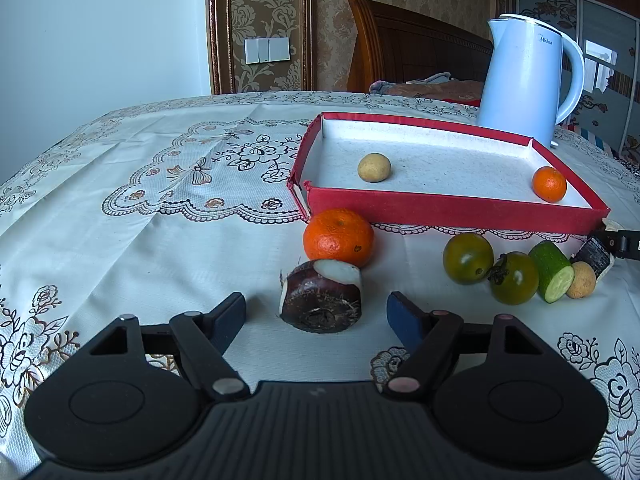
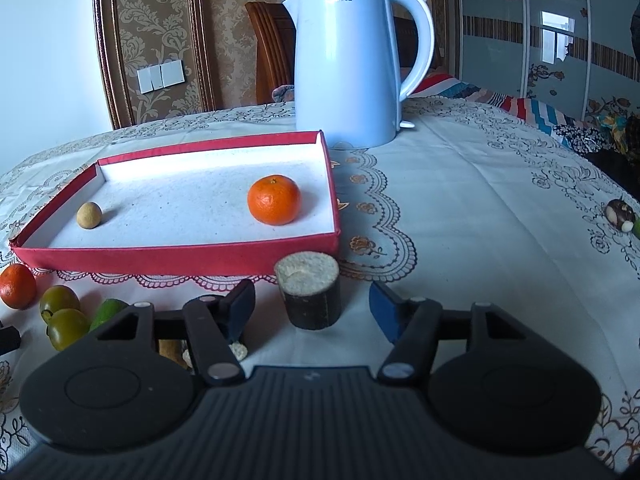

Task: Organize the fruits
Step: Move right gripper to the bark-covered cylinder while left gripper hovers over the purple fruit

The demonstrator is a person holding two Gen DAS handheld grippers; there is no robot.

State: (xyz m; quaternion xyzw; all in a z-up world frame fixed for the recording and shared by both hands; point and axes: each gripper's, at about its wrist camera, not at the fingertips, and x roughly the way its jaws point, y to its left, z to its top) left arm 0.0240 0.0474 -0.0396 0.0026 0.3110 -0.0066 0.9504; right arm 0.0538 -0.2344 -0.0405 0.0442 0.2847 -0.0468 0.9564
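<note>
We log left gripper (image 1: 316,312): jaws spread, nothing pinched. Dark water chestnut (image 1: 321,297) on tablecloth (image 1: 120,240) between fingers, gaps both sides. Large tangerine (image 1: 338,237) just behind it, touching.

We log right gripper (image 2: 312,308): jaws spread, pads clear of dark sugarcane stub (image 2: 311,290) standing upright between them, pale cut face up, just before red tray (image 2: 180,258).

We count in tray: small tangerine (image 2: 274,199), longan (image 2: 89,215), well apart. Kettle (image 2: 348,64) behind tray. Two green tomatoes (image 1: 468,258) and cucumber piece (image 1: 552,276) right of chestnut.
</note>
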